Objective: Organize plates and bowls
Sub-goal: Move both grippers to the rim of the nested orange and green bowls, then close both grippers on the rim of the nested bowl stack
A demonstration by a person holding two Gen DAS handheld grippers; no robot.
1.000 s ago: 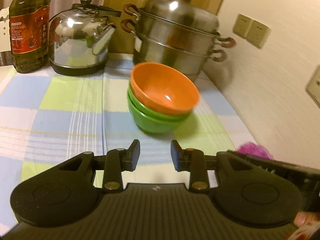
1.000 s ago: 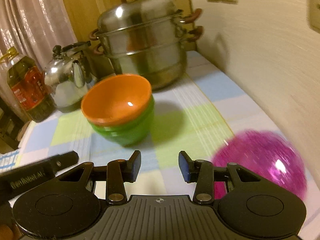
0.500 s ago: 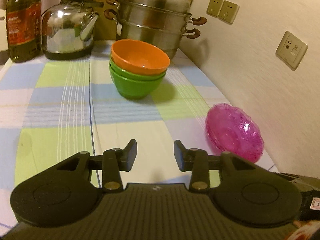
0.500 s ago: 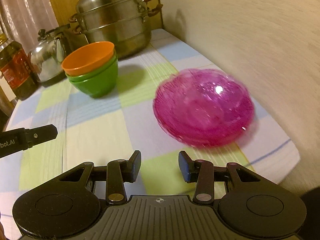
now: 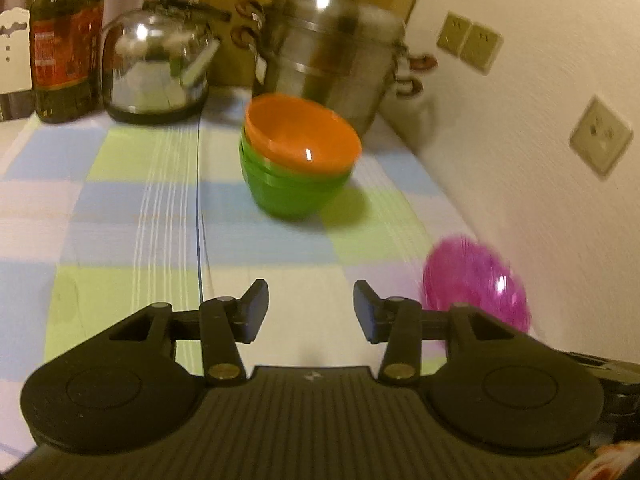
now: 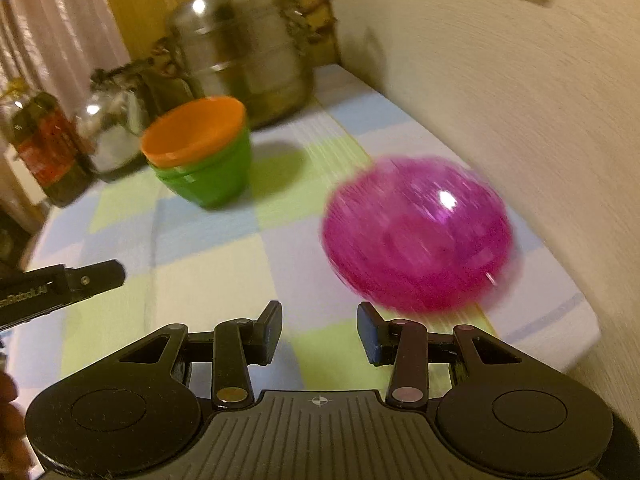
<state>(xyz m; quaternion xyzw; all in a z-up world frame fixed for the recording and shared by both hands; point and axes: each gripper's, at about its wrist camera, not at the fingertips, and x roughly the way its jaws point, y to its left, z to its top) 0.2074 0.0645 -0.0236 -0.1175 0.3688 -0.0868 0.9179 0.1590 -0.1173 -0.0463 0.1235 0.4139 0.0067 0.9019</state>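
An orange bowl [image 5: 302,138] sits nested in stacked green bowls [image 5: 288,192] on the checked cloth; the stack also shows in the right wrist view [image 6: 204,160]. A pink translucent stack of plates [image 6: 416,232] lies near the wall, blurred; it also shows in the left wrist view [image 5: 474,280]. My left gripper [image 5: 310,310] is open and empty, short of the bowls. My right gripper [image 6: 318,330] is open and empty, just in front and left of the pink plates. A left gripper finger [image 6: 80,280] shows at the right wrist view's left edge.
A steel steamer pot [image 5: 332,52], a steel kettle [image 5: 156,68] and an oil bottle [image 5: 66,44] stand along the back. The wall with sockets [image 5: 600,140] runs along the right. The table's front right corner [image 6: 576,340] lies beyond the plates.
Both grippers have shifted forward and the views are blurred by motion. The bowls and pink plates look larger and nearer. Both grippers stay open and empty.
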